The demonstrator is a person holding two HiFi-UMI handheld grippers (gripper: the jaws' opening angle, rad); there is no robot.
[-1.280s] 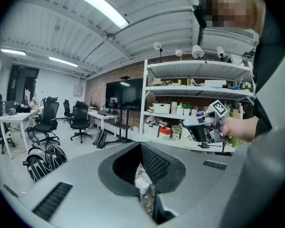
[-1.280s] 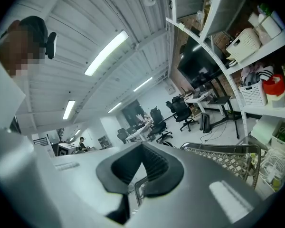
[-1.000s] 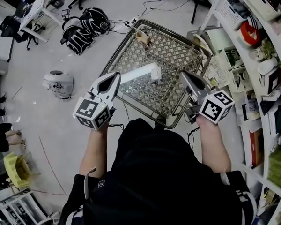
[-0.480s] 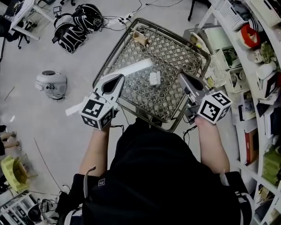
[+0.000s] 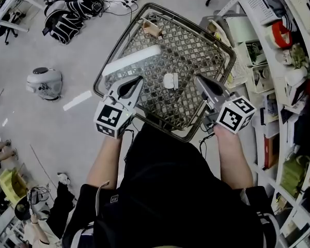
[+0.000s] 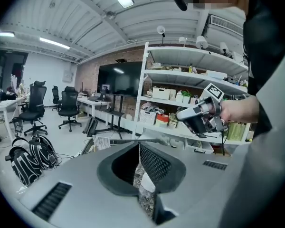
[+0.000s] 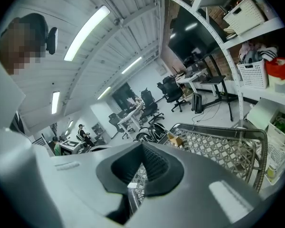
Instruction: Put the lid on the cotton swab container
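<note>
From where I stand the risk is a knock. The left gripper [image 5: 136, 80] is clenched on nothing, and if it goes in like that it could shove the little white cotton swab container [image 5: 170, 80] across the lattice-patterned table [image 5: 115, 54] or tip it over. The container stands near the table's middle, between the two tools. I can't tell lid from body at this size, so a wrong grab looks possible. The right gripper [image 5: 197, 79] is clamped empty too. Both forearms reach forward, with the jaws angled inward toward the container but clear of it.
</note>
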